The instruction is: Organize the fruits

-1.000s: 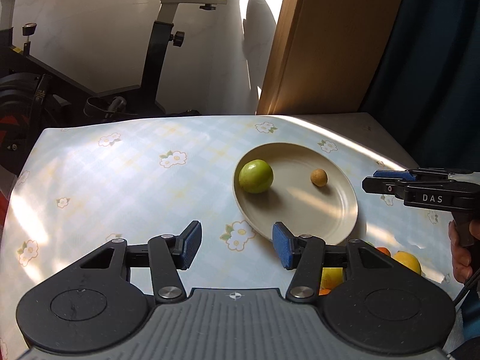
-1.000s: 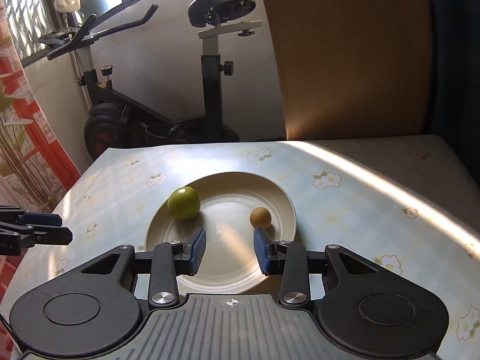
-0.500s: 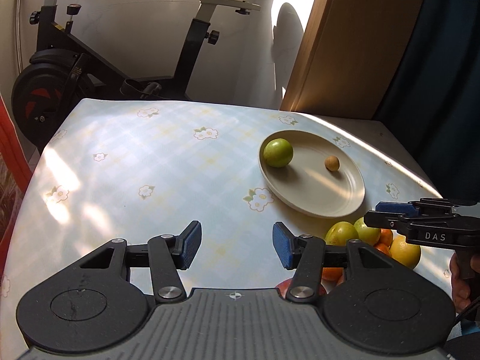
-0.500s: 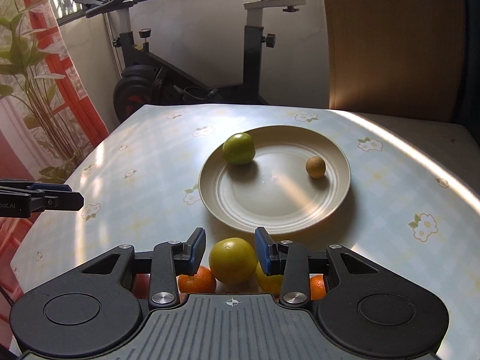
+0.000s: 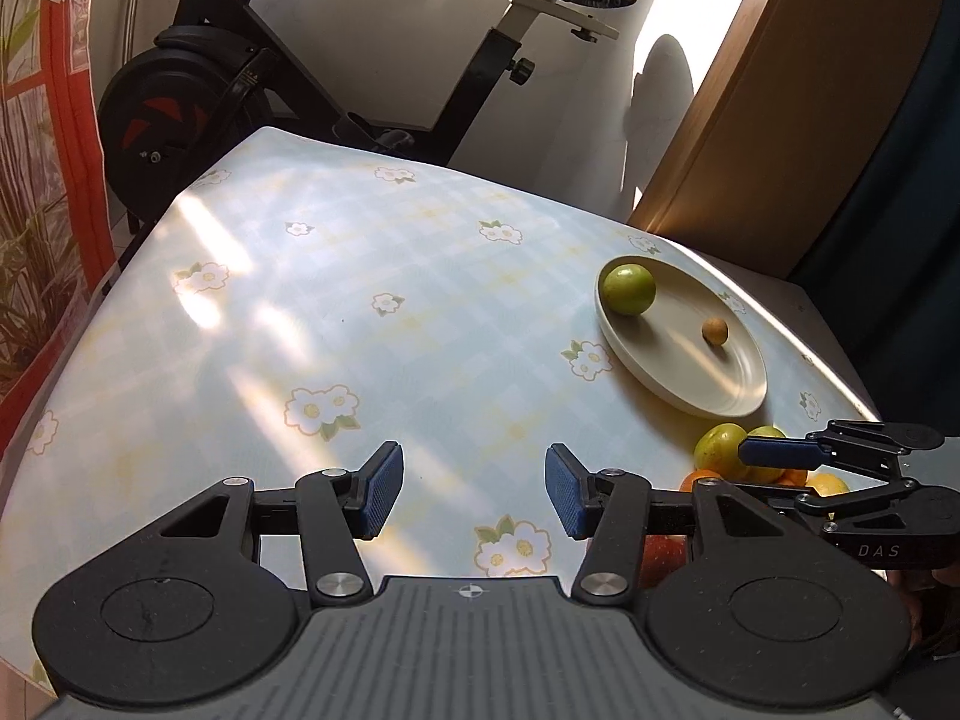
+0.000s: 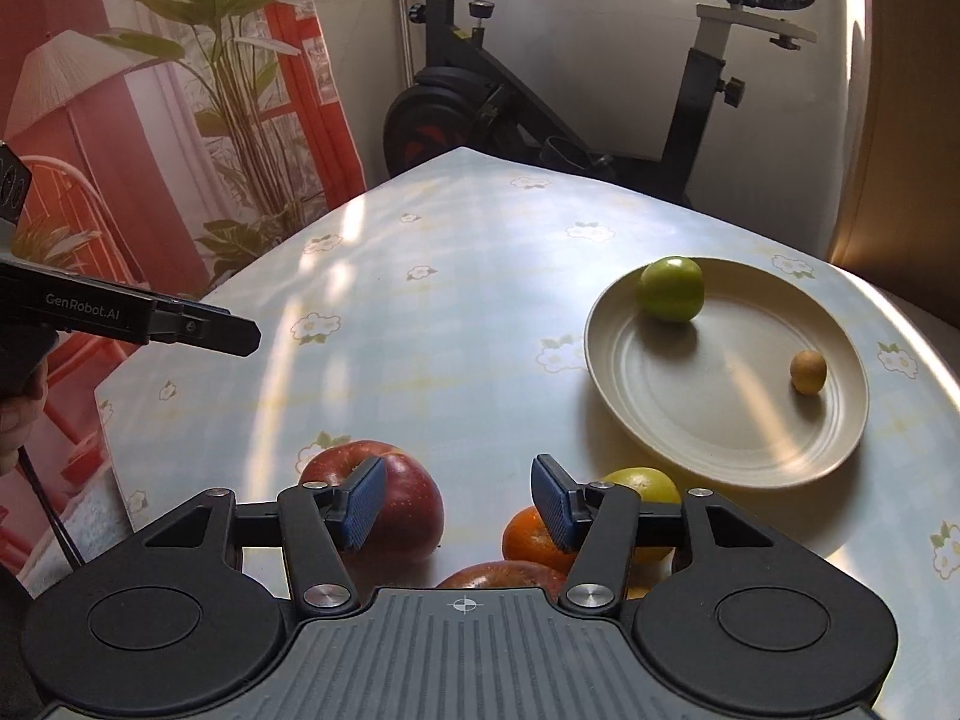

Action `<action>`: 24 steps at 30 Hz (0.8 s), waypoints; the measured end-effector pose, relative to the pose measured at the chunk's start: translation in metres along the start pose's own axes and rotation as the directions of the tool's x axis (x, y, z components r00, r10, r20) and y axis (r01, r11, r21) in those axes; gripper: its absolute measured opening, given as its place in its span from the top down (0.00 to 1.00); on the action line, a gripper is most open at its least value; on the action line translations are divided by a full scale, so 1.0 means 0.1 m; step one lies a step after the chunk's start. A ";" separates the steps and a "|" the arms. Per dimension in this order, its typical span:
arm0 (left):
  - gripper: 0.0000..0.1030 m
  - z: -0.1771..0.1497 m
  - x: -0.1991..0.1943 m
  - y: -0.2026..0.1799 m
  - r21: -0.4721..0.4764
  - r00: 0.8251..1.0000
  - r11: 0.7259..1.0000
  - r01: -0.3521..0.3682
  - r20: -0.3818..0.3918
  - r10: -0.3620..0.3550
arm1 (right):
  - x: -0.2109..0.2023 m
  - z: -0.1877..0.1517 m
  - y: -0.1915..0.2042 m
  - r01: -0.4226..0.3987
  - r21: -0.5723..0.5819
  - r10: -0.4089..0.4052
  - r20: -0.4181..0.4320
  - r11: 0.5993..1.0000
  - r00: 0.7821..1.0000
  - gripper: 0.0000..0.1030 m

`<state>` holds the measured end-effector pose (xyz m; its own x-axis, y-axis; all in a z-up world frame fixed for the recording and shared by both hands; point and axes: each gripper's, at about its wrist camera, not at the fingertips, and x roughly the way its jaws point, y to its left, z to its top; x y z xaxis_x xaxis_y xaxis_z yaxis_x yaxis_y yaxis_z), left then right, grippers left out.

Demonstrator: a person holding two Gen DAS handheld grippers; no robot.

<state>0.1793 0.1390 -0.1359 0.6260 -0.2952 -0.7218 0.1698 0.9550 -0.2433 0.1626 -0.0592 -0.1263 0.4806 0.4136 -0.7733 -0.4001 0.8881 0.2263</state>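
On the glossy blue floral tablecloth [image 6: 456, 312], before a black exercise bike [image 6: 540, 120], my beige round plate [image 6: 726, 372] holds a green apple [image 6: 672, 289] and small brown fruit [image 6: 807, 372]. Since a second ago both grippers drew back, revealing a red apple [image 6: 390, 498] and orange tangerine [image 6: 528, 534]; the right gripper [image 6: 459, 501] is opening, empty, the left gripper [image 5: 474, 489] spread, empty

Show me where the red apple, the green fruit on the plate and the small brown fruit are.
red apple [image 6: 414, 504]: right wrist view, its sunlit right side.
green fruit [image 6: 671, 289]: right wrist view, middle of its face.
small brown fruit [image 6: 807, 372]: right wrist view, its centre.
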 end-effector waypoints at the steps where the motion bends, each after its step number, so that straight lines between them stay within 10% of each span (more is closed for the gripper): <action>1: 0.47 -0.03 0.01 0.02 -0.004 1.000 1.000 0.000 -0.003 0.000 | 0.01 -0.01 0.03 -0.009 -0.027 0.009 -0.008 1.000 1.000 0.46; 24: 0.48 -0.09 0.30 -0.23 -0.112 0.977 0.980 0.166 -0.117 -0.179 | 0.32 -0.03 0.38 -0.101 -0.288 0.044 -0.197 0.952 0.979 0.36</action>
<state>0.1875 0.1078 -0.1580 0.4925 -0.4629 -0.7370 0.1855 0.8832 -0.4307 0.1606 -0.0124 -0.1443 0.2993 0.4051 -0.8639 -0.6547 0.7459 0.1229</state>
